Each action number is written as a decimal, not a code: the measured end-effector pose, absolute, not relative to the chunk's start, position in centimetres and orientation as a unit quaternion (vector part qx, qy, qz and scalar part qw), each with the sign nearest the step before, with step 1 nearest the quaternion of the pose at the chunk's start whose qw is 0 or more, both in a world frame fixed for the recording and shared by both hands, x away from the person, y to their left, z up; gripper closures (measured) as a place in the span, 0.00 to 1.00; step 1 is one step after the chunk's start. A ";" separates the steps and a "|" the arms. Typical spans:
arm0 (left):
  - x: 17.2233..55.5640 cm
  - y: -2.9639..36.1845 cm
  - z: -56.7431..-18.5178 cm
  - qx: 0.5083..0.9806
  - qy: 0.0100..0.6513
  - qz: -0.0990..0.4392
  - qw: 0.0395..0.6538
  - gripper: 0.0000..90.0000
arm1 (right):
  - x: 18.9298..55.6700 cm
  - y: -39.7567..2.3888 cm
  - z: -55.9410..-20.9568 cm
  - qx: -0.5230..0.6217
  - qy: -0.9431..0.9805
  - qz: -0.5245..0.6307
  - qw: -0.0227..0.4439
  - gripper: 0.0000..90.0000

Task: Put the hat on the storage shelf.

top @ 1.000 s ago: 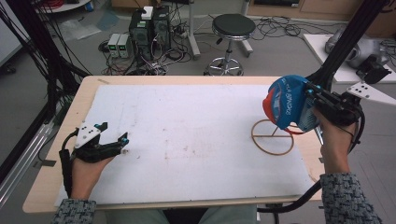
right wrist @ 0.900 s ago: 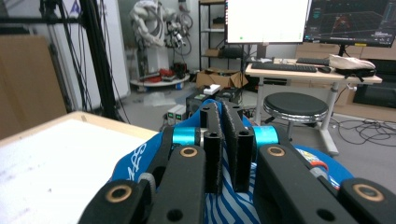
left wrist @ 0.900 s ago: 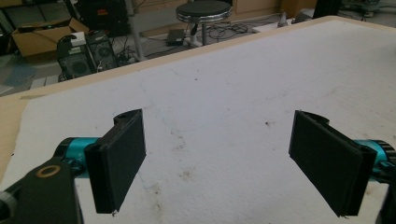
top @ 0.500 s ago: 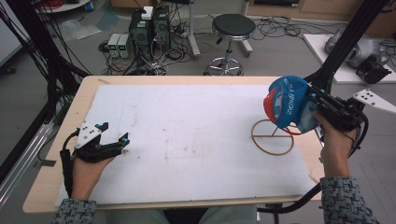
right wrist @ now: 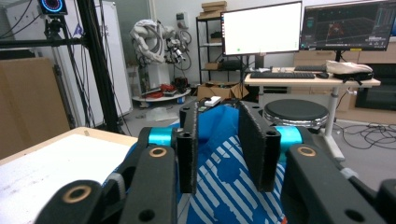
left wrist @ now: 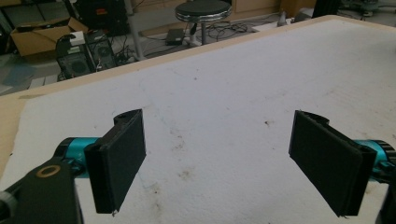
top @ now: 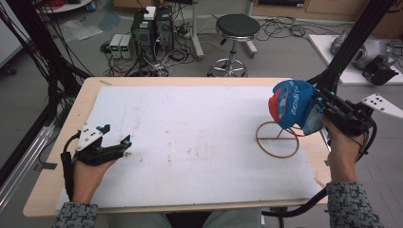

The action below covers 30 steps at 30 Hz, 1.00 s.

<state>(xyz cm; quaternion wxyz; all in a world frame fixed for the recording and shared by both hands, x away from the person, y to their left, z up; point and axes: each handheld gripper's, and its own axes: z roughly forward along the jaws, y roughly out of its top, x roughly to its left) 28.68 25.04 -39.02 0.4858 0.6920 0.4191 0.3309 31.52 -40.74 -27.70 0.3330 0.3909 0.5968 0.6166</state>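
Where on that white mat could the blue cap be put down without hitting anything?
The widest bare stretch of the white mat lies between the left gripper and the wooden ring. It is crowded at the right edge, where the right gripper holds the blue cap above the ring.

Unreadable white lettering on the blue cap (top: 291,107).

We see grey floor (top: 285,52) strewn with cables (top: 280,28). Black round stool (top: 236,26) beyond desk (top: 57,142). Computer boxes (top: 152,23) left of stool. Black frame poles (top: 351,42) at both sides. In right gripper view we note two lit monitors (right wrist: 261,28) on far table, keyboard (right wrist: 285,74) below, shelving (right wrist: 210,42) behind.
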 end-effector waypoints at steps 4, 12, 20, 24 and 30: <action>28.7 25.0 -39.0 0.692 0.419 0.330 0.486 0.21 | 31.3 -40.8 -27.6 0.388 0.594 0.620 0.337 0.71; 28.7 25.0 -39.0 0.691 0.419 0.332 0.487 0.21 | 31.0 -40.6 -27.5 0.380 0.596 0.612 0.354 0.63; 28.7 25.1 -38.9 0.690 0.420 0.333 0.487 0.21 | 30.8 -40.3 -27.4 0.391 0.584 0.609 0.367 0.48; 28.7 25.1 -38.9 0.689 0.420 0.332 0.488 0.21 | 30.6 -40.0 -27.3 0.393 0.577 0.608 0.379 0.41; 28.6 25.2 -38.8 0.689 0.419 0.333 0.489 0.21 | 30.2 -39.0 -26.8 0.399 0.563 0.611 0.387 0.33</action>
